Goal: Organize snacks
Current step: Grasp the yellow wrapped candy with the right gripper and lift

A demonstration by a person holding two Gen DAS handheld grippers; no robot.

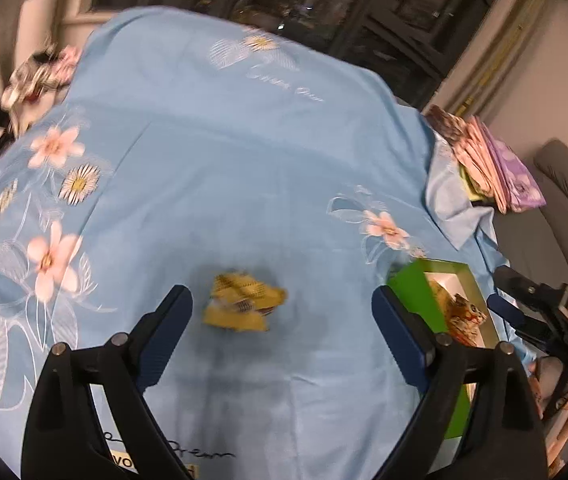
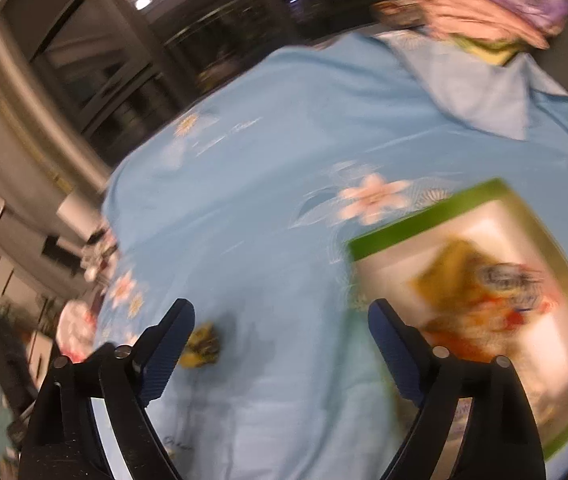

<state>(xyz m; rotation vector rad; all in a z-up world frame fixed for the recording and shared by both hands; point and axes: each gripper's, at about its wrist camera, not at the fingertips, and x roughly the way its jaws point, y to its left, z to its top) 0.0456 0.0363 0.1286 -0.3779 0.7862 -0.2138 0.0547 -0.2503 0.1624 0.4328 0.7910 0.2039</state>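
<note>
A yellow snack packet (image 1: 244, 304) lies on the blue flowered cloth, just ahead of my open, empty left gripper (image 1: 282, 300) and between its fingers. A green box (image 1: 416, 292) with a white inside holds other snack packets (image 1: 464, 316) to the right. In the right wrist view the same box (image 2: 436, 216) sits ahead and right, with orange and yellow packets (image 2: 484, 292) in it. My right gripper (image 2: 282, 312) is open and empty above the cloth; the yellow packet (image 2: 202, 344) shows by its left finger. The right gripper also shows in the left wrist view (image 1: 540, 312).
The table is covered by a blue cloth with flowers (image 1: 244, 160). Folded pink and purple fabrics (image 1: 500, 164) are stacked at the far right corner. Clutter (image 1: 40, 72) sits at the far left edge. A grey chair (image 1: 564, 200) stands to the right.
</note>
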